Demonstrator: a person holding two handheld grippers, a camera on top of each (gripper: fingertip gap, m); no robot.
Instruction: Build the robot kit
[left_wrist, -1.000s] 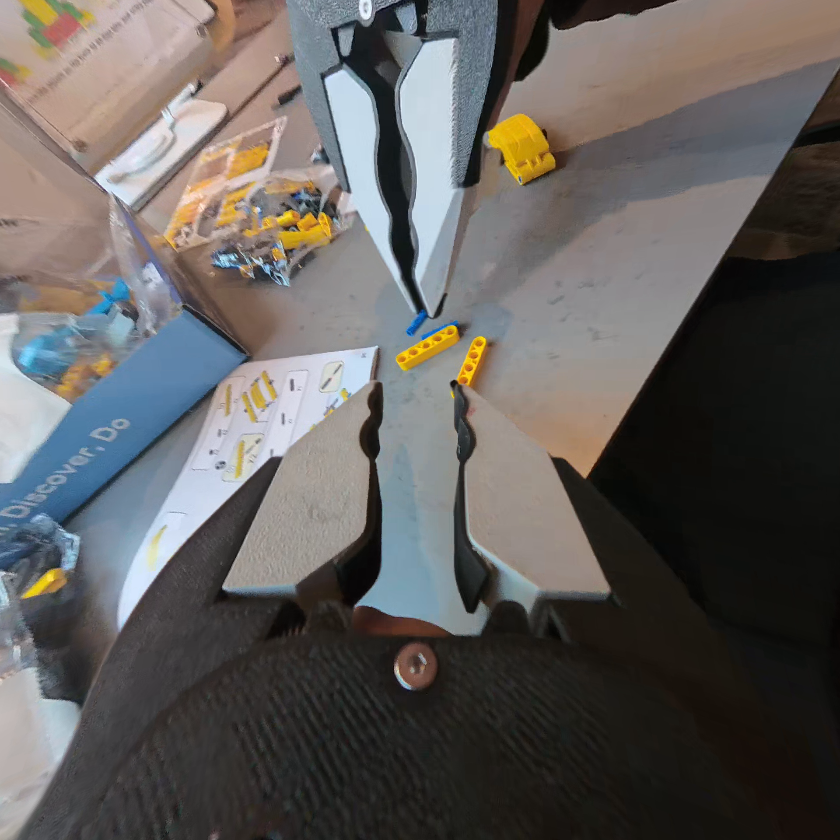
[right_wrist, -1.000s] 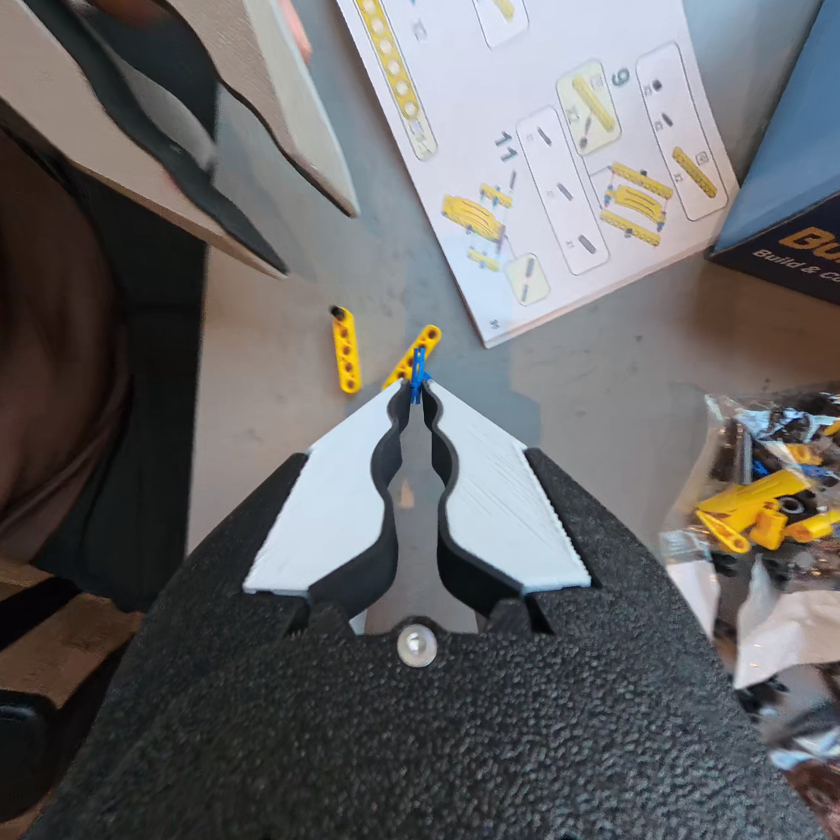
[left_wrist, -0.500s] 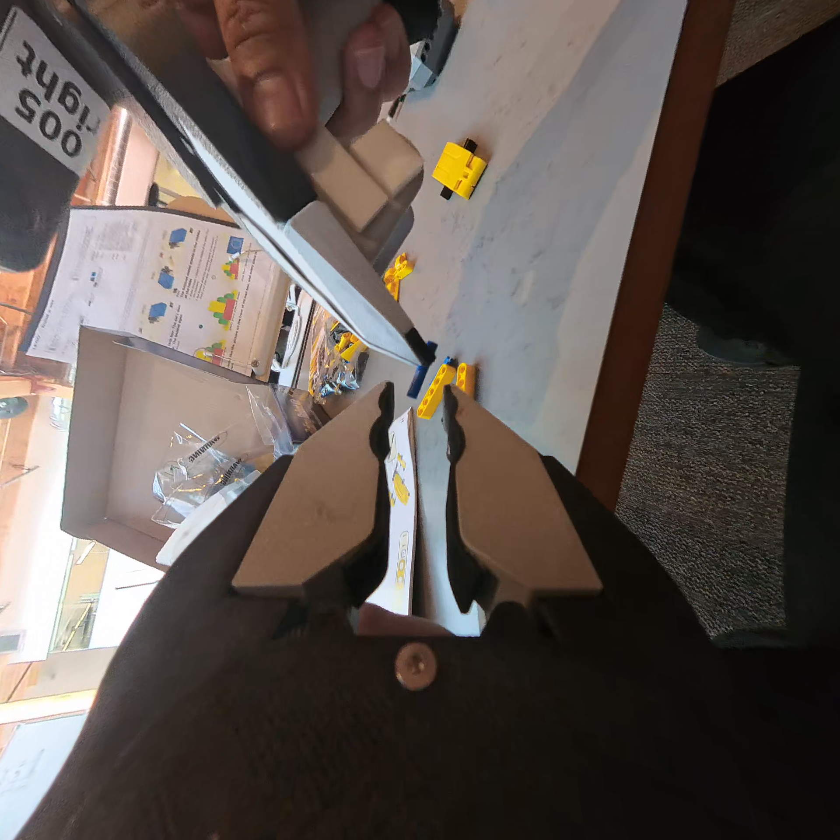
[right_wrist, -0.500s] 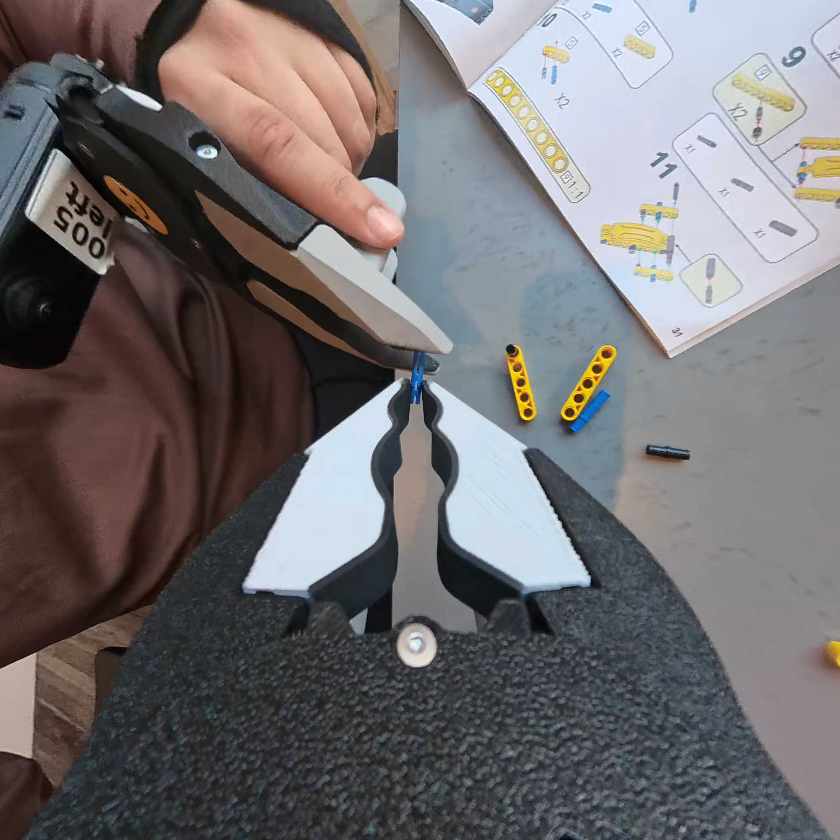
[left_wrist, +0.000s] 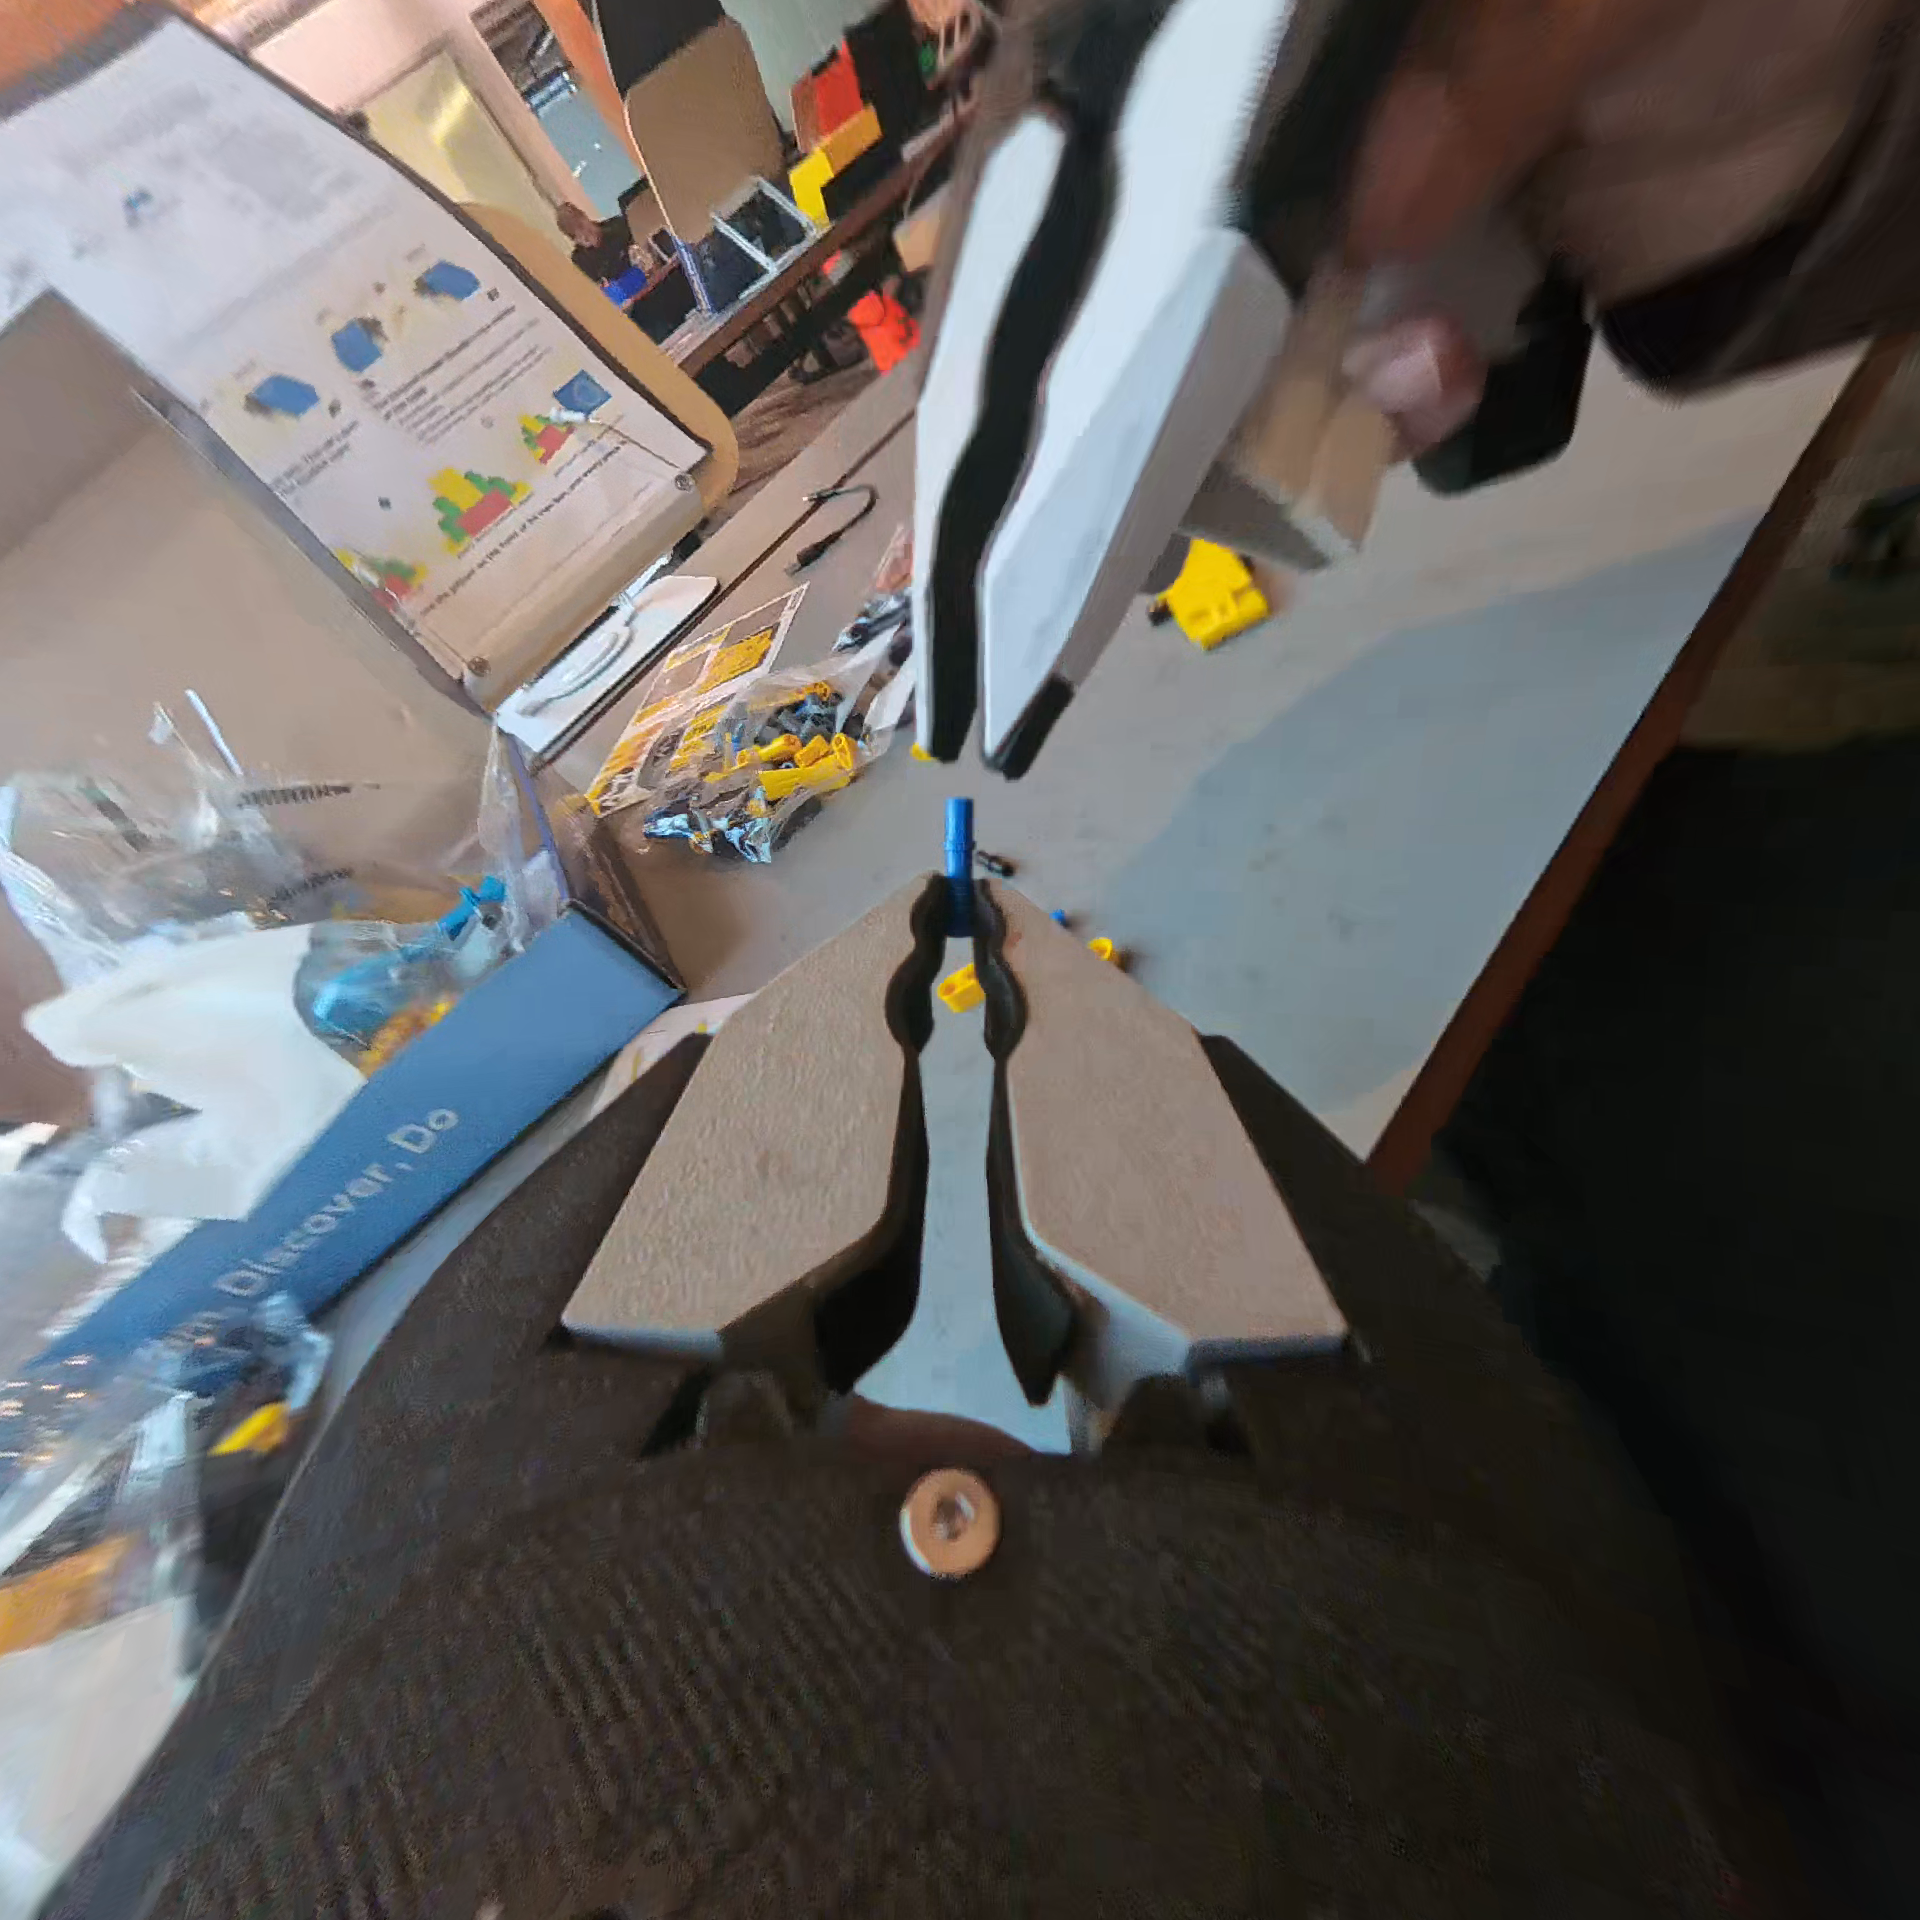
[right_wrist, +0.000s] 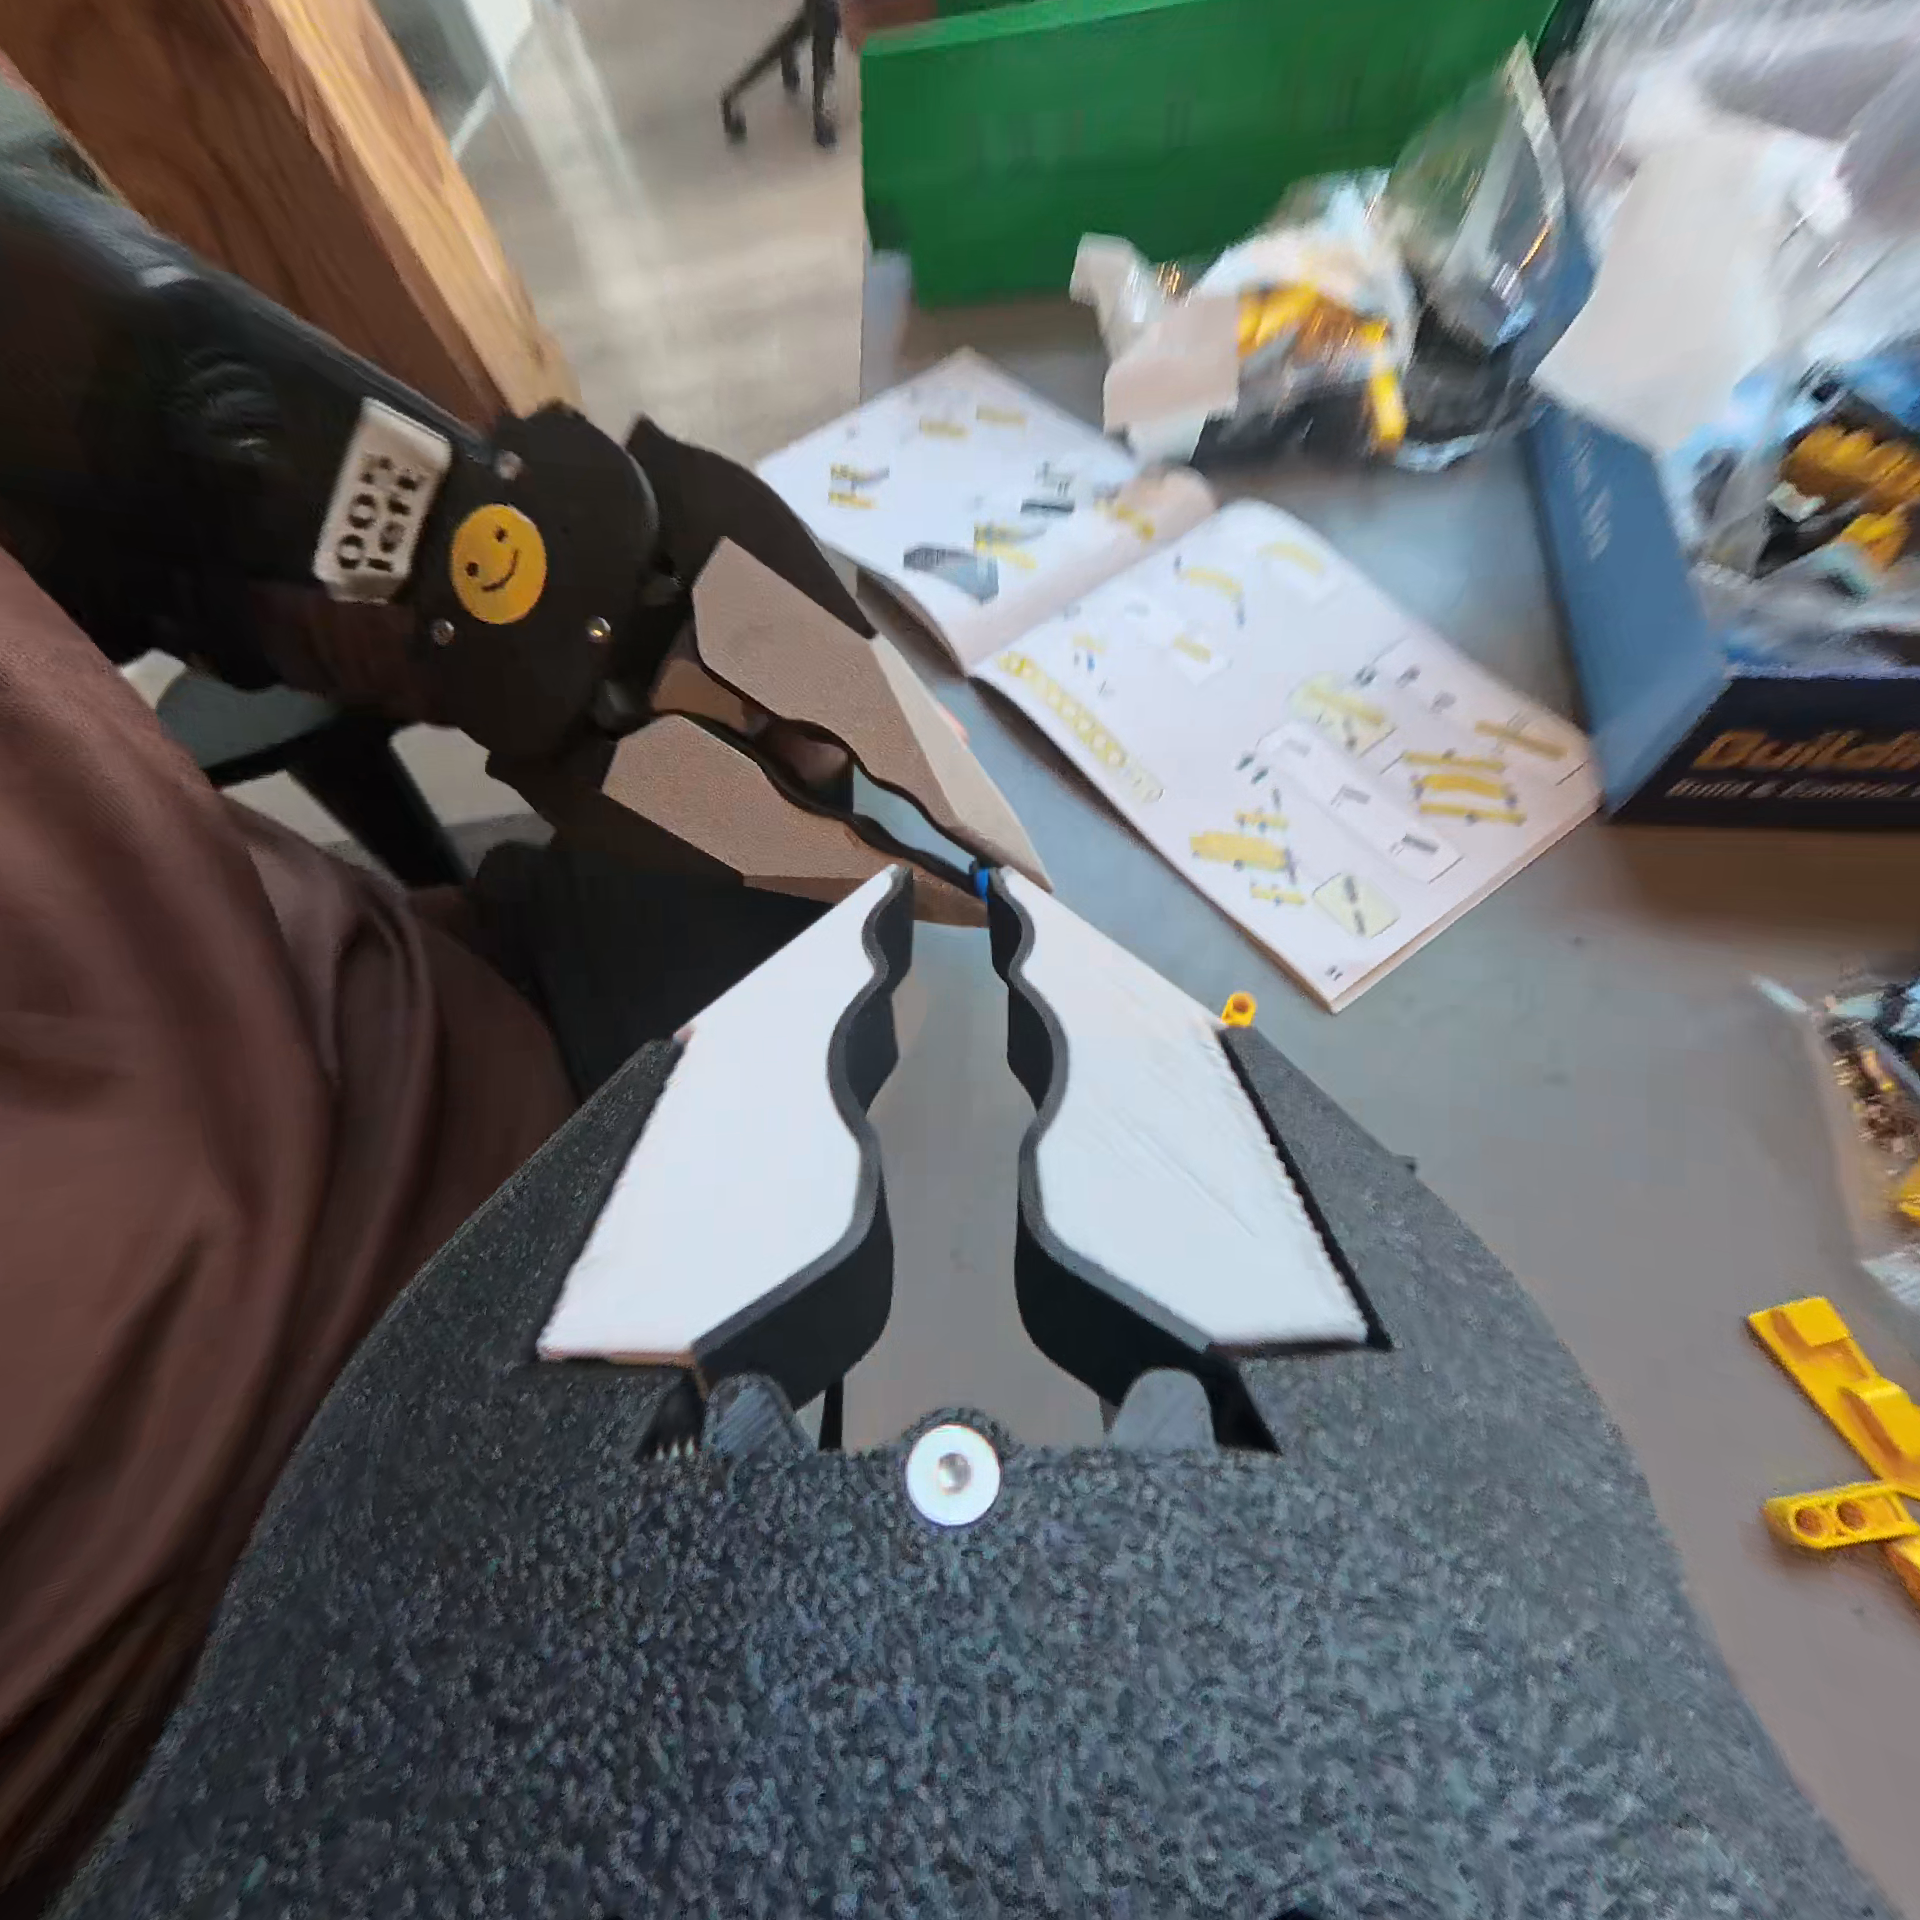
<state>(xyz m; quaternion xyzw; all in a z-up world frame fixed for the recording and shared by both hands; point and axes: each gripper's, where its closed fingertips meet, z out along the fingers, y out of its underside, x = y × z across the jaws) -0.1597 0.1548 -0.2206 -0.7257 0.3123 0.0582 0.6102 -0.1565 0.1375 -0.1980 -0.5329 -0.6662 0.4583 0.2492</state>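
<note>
Pin (left_wrist: 957, 836) has changed holders. Half a second ago the right gripper (right_wrist: 948, 896) had this small blue pin pinched at its tips, and the left gripper (left_wrist: 961, 899) was closing in with a gap between its fingers. Now the left fingers are clamped on the pin's lower part, with the upper part standing clear above the tips. The right gripper's fingers have parted and nothing sits between them. In the left view the white right fingers hang just above the pin, near it but apart. In the right view the pin shows only as a blue speck at the left gripper's tips, just beside the right-hand fingertip; contact there cannot be judged because of blur. Both grippers are held above the table (left_wrist: 1351, 831), not resting on it. A yellow beam (left_wrist: 958, 987) lies on the table below, seen through the left gripper's gap. A clear bag (left_wrist: 769, 769) of yellow and dark parts lies farther back, and a yellow block (left_wrist: 1210, 603) sits well apart near the far side. The open booklet (right_wrist: 1247, 748) lies beyond the grippers in the right view, with a blue box (right_wrist: 1621, 665) touching its far corner. Loose yellow pieces (right_wrist: 1839, 1392) lie at that view's right edge. Motion blur is strong in both views.
</note>
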